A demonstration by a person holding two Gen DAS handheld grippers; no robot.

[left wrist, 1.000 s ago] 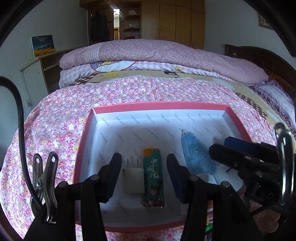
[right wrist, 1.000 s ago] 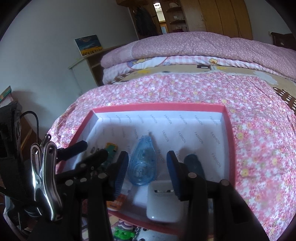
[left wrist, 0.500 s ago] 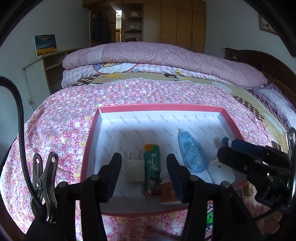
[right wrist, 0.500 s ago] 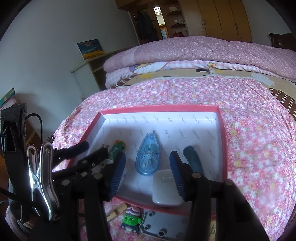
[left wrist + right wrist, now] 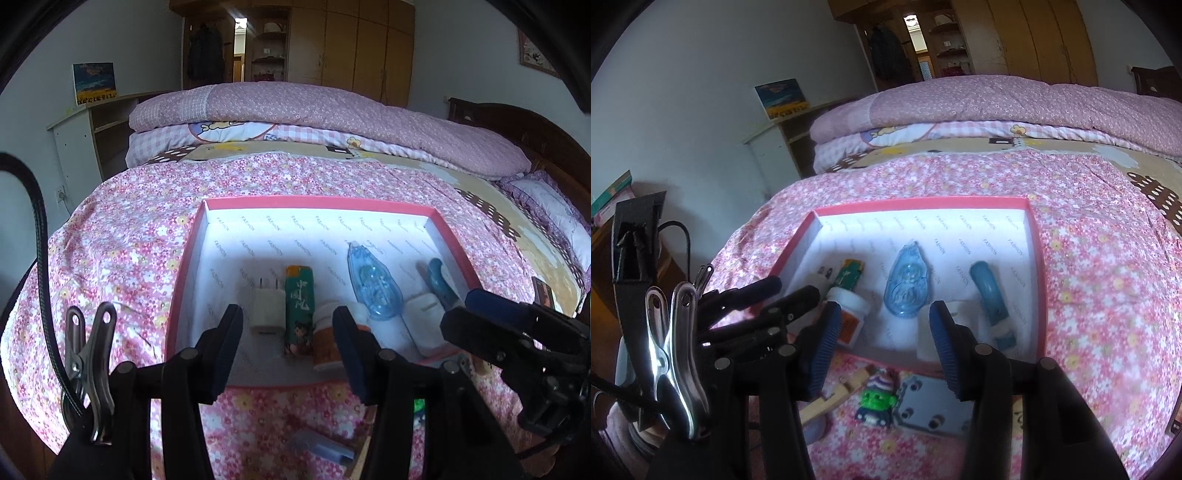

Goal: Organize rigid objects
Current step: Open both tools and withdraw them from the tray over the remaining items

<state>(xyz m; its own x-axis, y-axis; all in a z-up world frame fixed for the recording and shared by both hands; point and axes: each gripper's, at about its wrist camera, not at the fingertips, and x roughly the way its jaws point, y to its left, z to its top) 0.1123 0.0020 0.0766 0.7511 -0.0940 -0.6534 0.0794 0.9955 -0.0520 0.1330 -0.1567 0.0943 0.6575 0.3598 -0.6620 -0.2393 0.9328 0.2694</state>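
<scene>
Both my tools, left tool [image 5: 286,345] and right tool [image 5: 884,343], gape wide and hold nothing, hovering at the near edge of the box [image 5: 317,202] on the bed [image 5: 129,236]; charger [image 5: 266,310], lighter [image 5: 299,306], bottle [image 5: 847,314] and tape dispenser [image 5: 905,282] lie inside it

Home bedroom: bed [image 5: 332,122], wardrobe [image 5: 354,48].

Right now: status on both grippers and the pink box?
Left gripper open, empty. Right gripper open, empty. Pink box holds charger, lighter, bottle, correction tape. Green toy outside, unobstructed.
</scene>
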